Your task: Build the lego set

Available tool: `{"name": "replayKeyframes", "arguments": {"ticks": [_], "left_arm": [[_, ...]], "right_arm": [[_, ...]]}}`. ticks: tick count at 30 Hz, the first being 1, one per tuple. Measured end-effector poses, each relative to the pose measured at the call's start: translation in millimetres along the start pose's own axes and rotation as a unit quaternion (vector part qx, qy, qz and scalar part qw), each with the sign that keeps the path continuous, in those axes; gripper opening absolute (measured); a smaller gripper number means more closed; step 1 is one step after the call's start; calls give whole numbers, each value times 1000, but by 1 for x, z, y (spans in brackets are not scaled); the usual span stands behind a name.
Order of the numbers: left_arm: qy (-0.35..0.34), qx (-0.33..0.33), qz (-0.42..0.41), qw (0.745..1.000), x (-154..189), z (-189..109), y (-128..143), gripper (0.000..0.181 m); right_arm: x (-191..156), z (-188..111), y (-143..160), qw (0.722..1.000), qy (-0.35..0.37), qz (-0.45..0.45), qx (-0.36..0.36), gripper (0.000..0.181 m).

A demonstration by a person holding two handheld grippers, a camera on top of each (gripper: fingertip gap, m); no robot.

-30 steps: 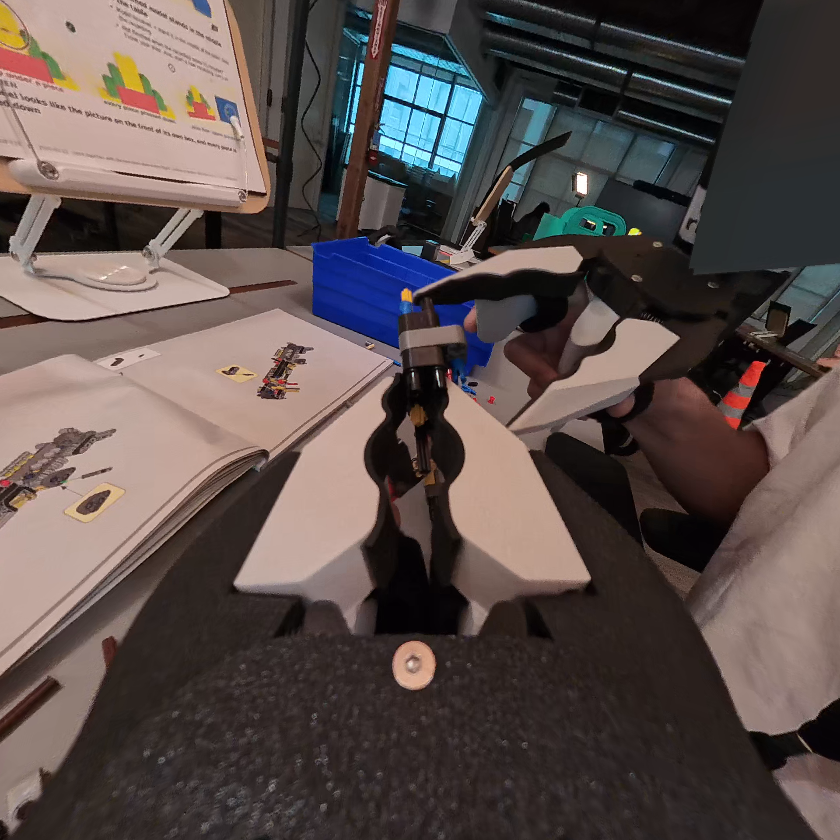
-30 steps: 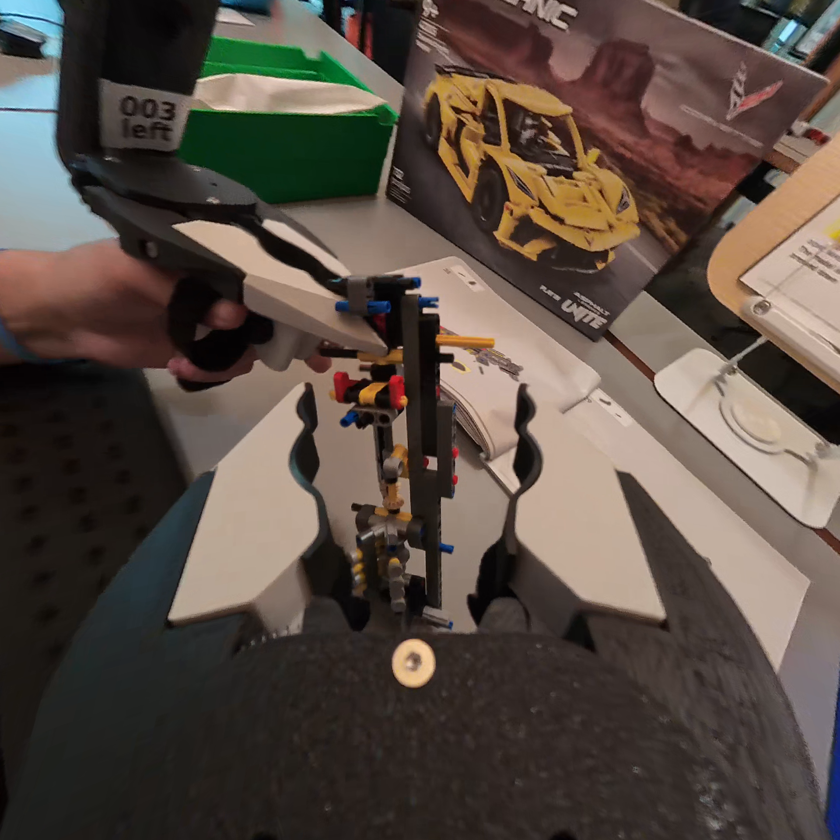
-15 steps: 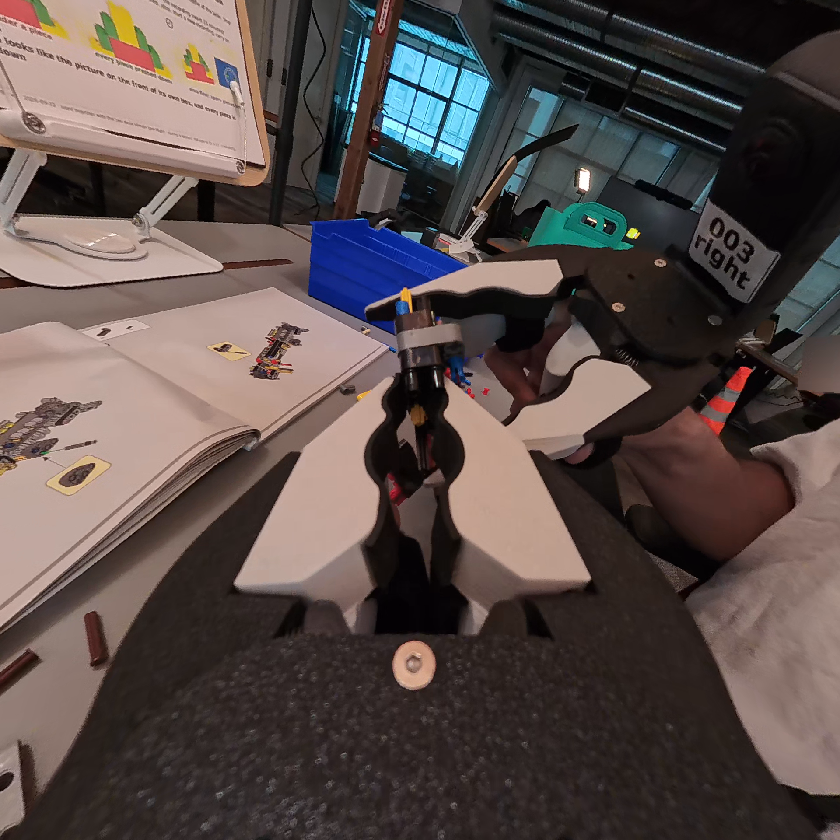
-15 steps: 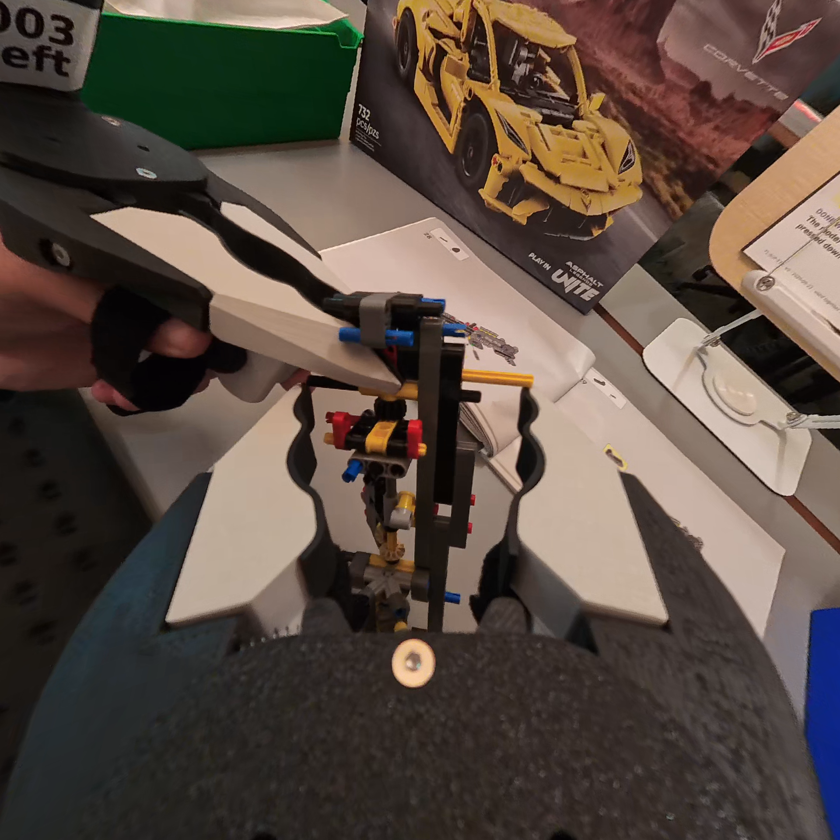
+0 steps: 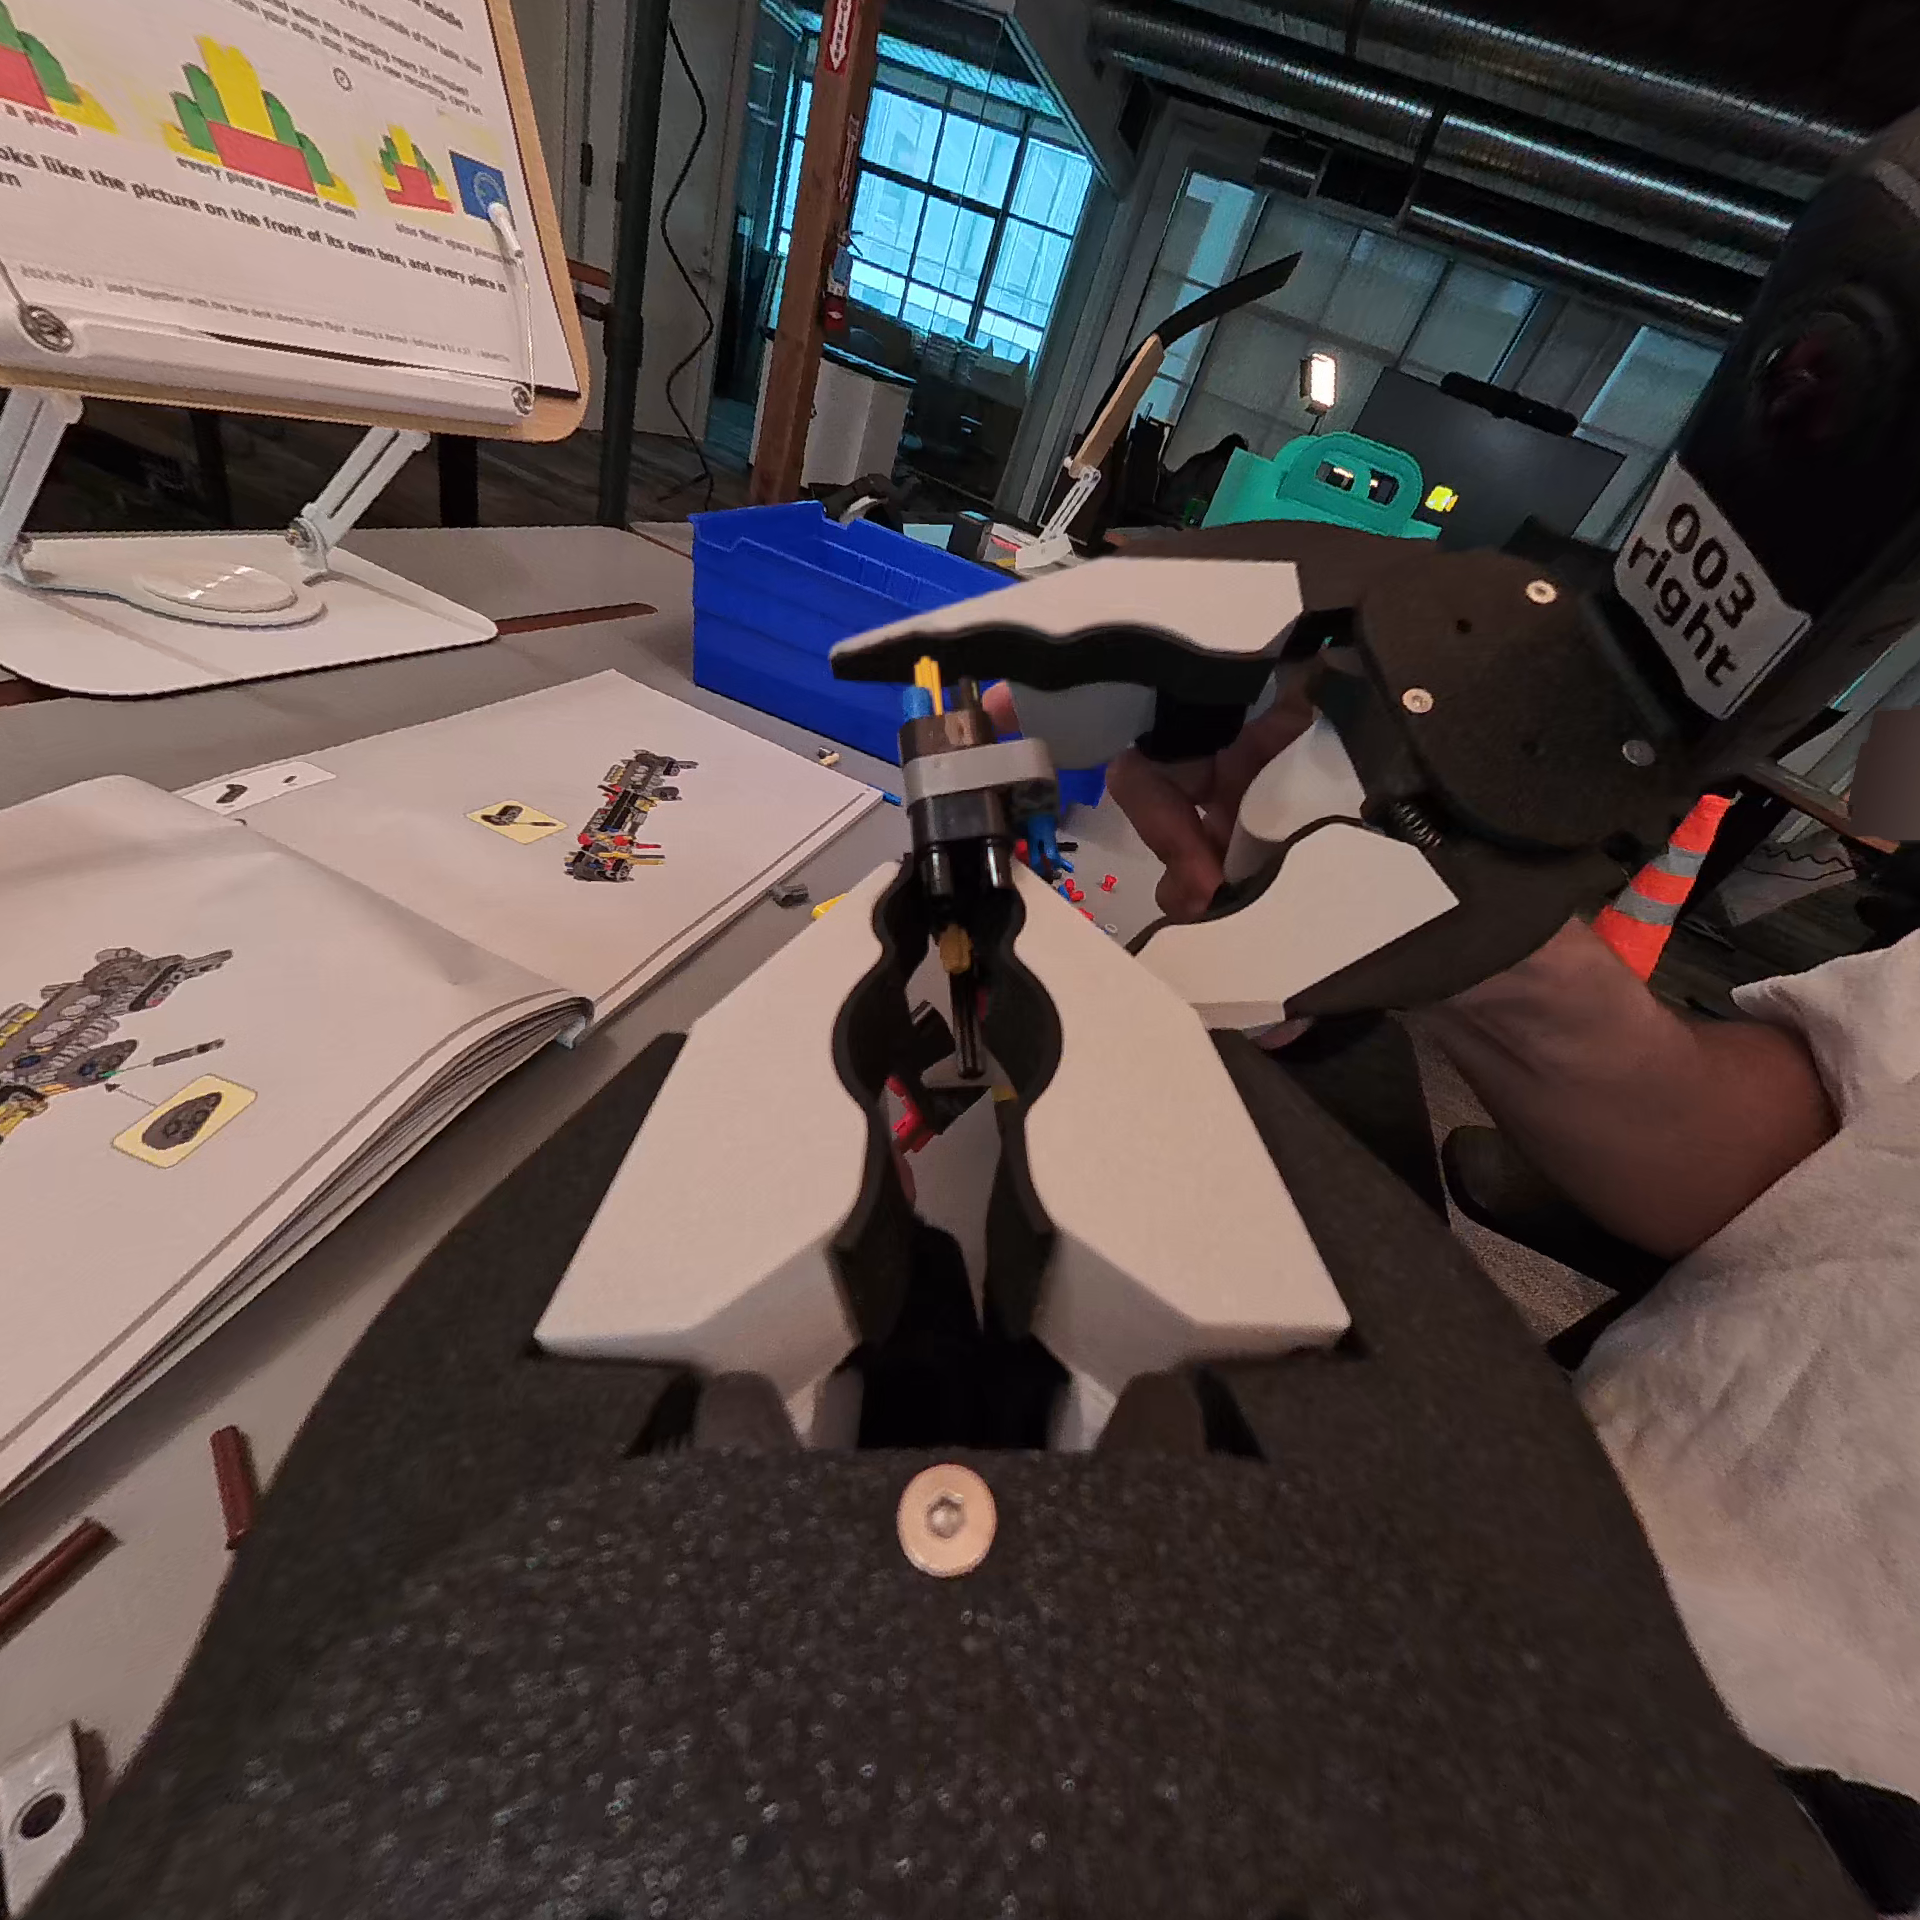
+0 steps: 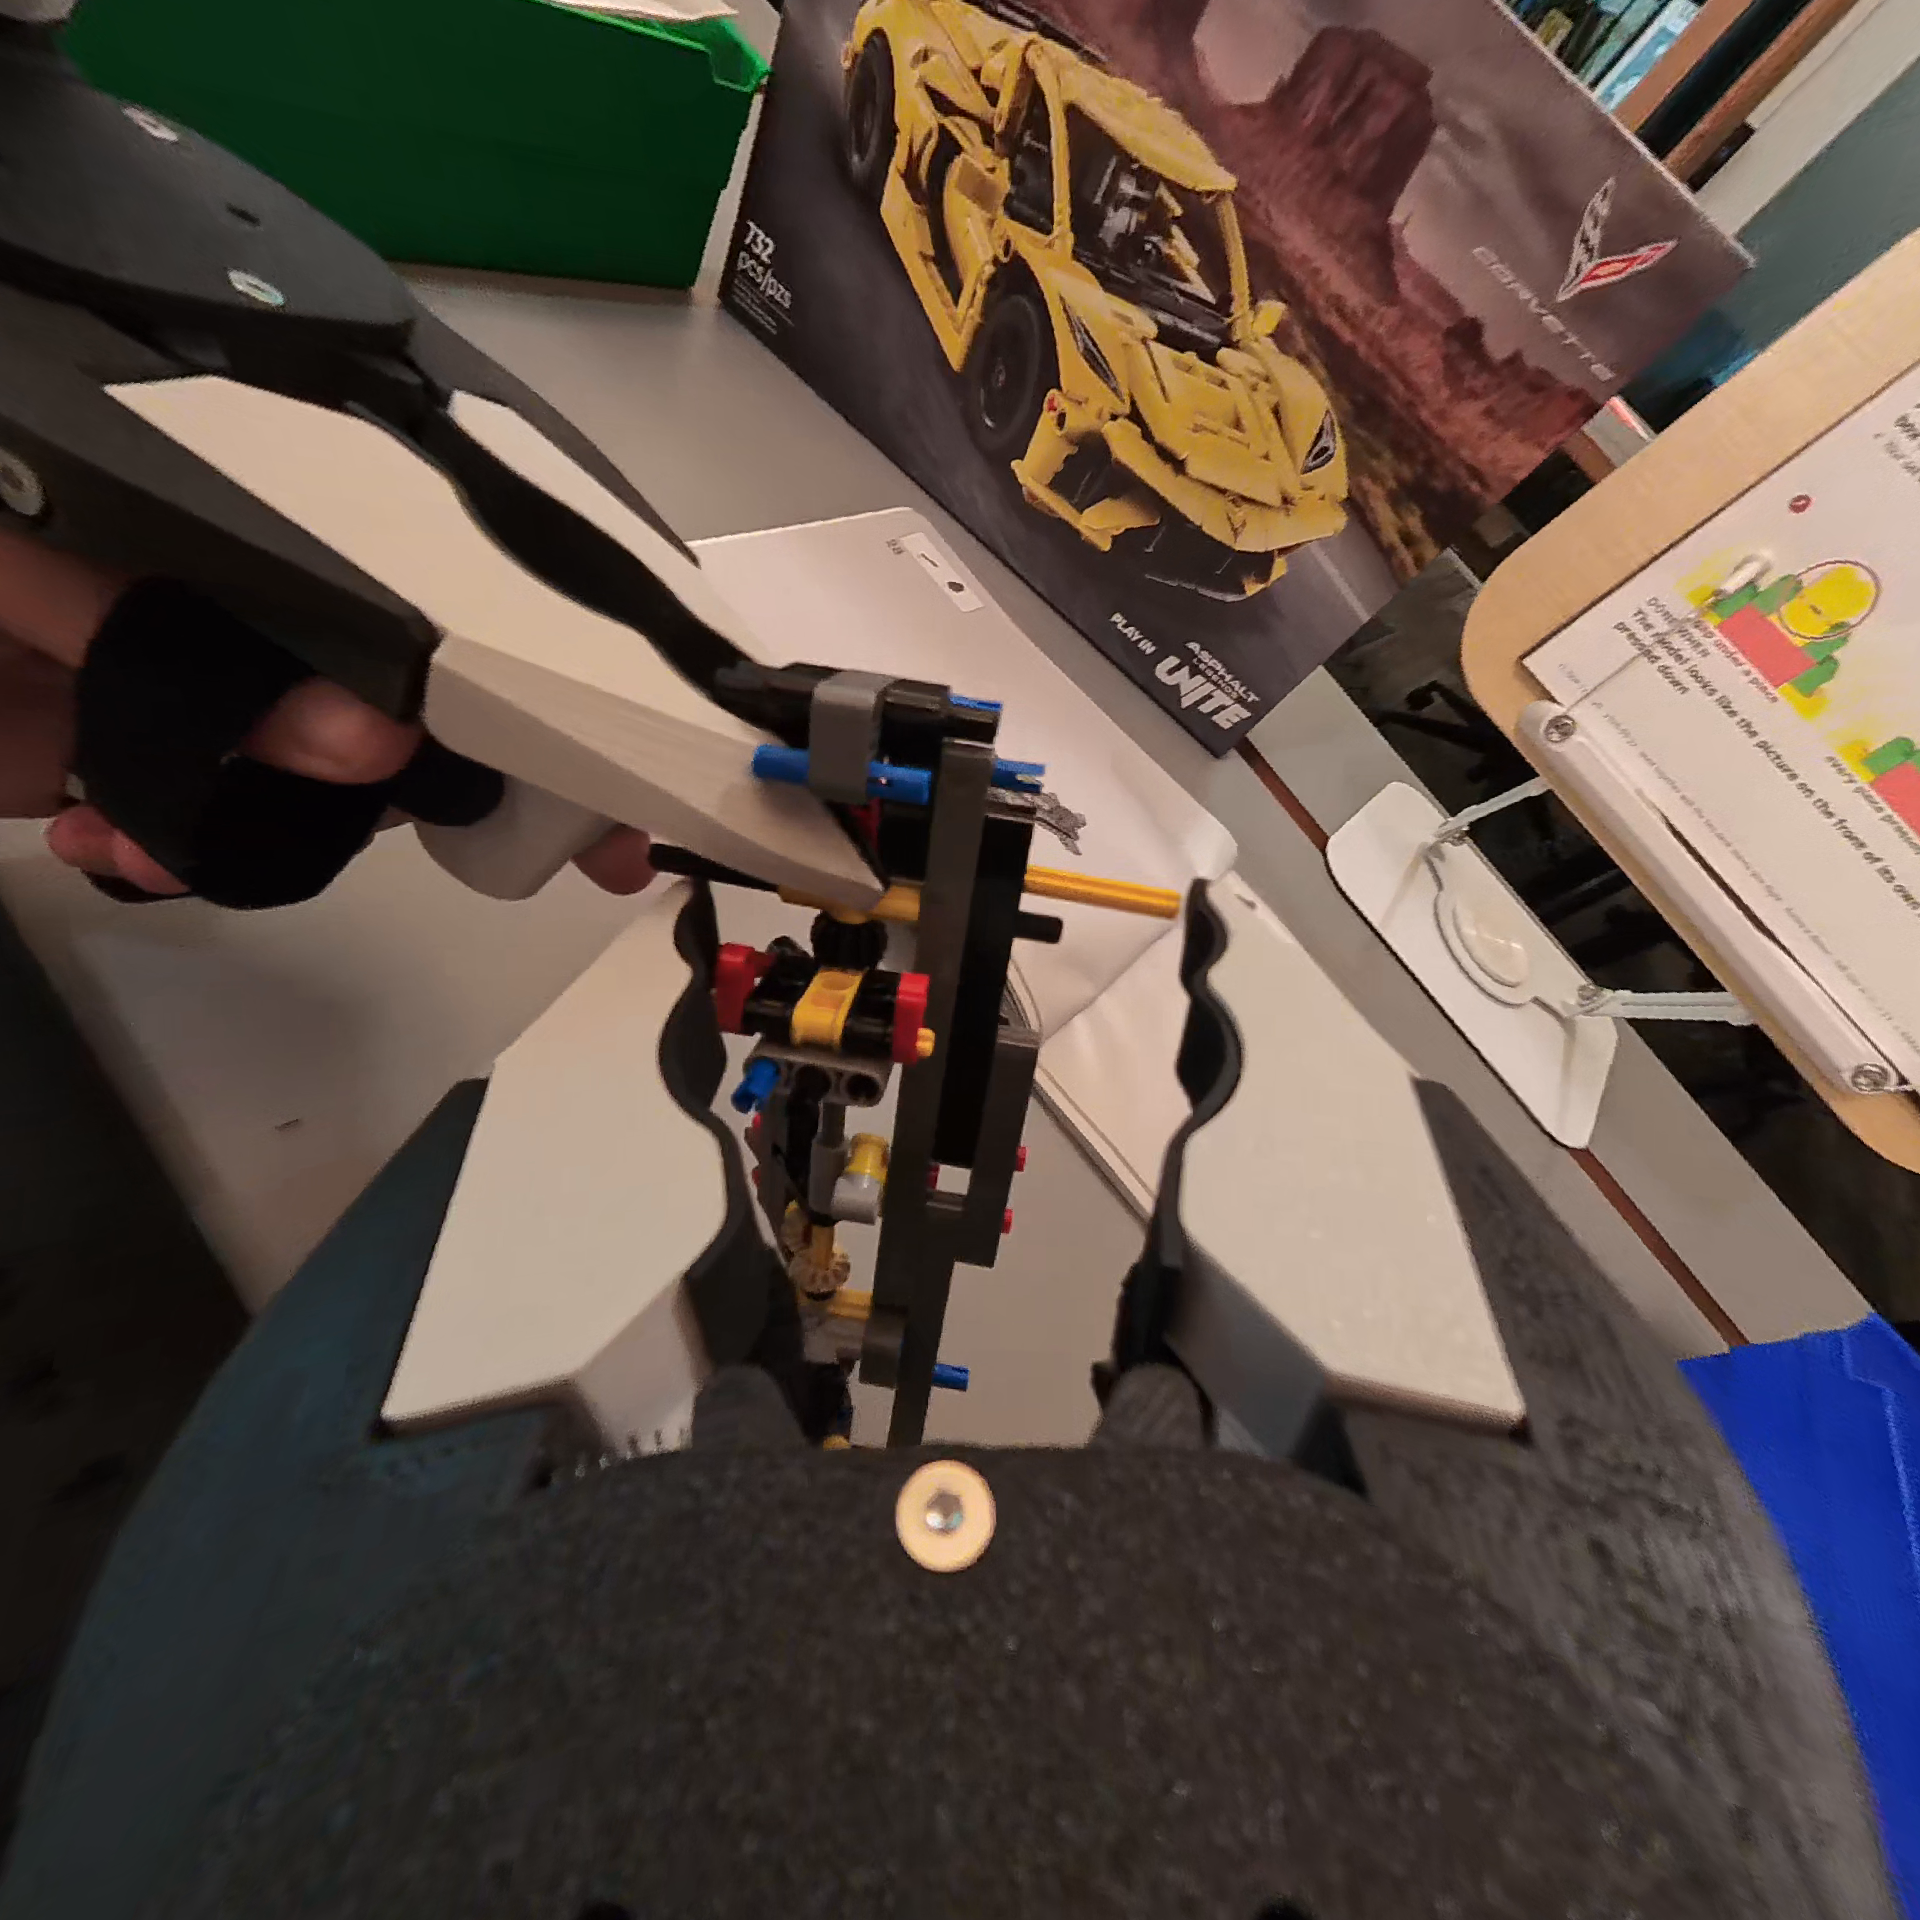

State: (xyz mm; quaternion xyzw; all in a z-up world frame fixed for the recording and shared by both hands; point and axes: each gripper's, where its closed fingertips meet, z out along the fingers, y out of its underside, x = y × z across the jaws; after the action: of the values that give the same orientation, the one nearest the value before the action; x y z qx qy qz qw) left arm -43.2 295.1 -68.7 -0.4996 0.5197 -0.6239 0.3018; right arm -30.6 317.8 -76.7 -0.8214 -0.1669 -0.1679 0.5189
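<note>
A long dark grey lego assembly [image 6: 961, 1039] with yellow, red and blue pins stands upright in the air. My left gripper [image 5: 956, 883] is shut on its top end, next to a light grey piece [image 5: 971, 774]. In the right wrist view the left gripper [image 6: 831, 779] comes in from the left. My right gripper [image 6: 940, 935] is open, its fingers wide on either side of the assembly, which reaches deep between them. I cannot tell if the fingers touch it. In the left wrist view one right finger [image 5: 1070, 623] passes above the assembly's top.
An open instruction booklet [image 5: 416, 935] lies on the grey table [image 6: 644, 364]. A blue bin [image 5: 790, 613] with small loose pieces [image 5: 1081, 883] is beyond it. The set box [image 6: 1195, 312], a green bin [image 6: 416, 135] and a sheet stand [image 5: 260, 208] are behind. Brown pins [image 5: 234, 1475] lie near the table edge. The grippers are tip to tip, or close to it.
The two grippers have come closer together, and the assembly now reaches deeper between the right gripper's open fingers. The left gripper has kept its hold.
</note>
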Motion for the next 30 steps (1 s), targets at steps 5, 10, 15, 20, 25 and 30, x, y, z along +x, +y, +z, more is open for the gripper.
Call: {"name": "replayKeyframes", "arguments": {"ticks": [5,10,15,20,25,30], "left_arm": [[6,-4,-2,1000,-1,-1,2,6],[0,-6,13,1000,-1,1,2,6],[-2,-11,21,1000,-1,2,3,7],[0,-10,15,1000,-1,2,3,7],[-5,-10,18,1000,-2,2,3,6],[-9,-11,22,1000,-3,3,3,7]], "right_arm": [[-2,2,1,1000,-1,-7,4,85],[0,2,2,1000,-3,9,3,83],[0,2,3,1000,-4,3,-5,81],[1,2,4,1000,-4,0,-6,78],[-1,2,4,1000,-1,-6,-5,73],[-2,3,4,1000,-6,0,-2,69]]}}
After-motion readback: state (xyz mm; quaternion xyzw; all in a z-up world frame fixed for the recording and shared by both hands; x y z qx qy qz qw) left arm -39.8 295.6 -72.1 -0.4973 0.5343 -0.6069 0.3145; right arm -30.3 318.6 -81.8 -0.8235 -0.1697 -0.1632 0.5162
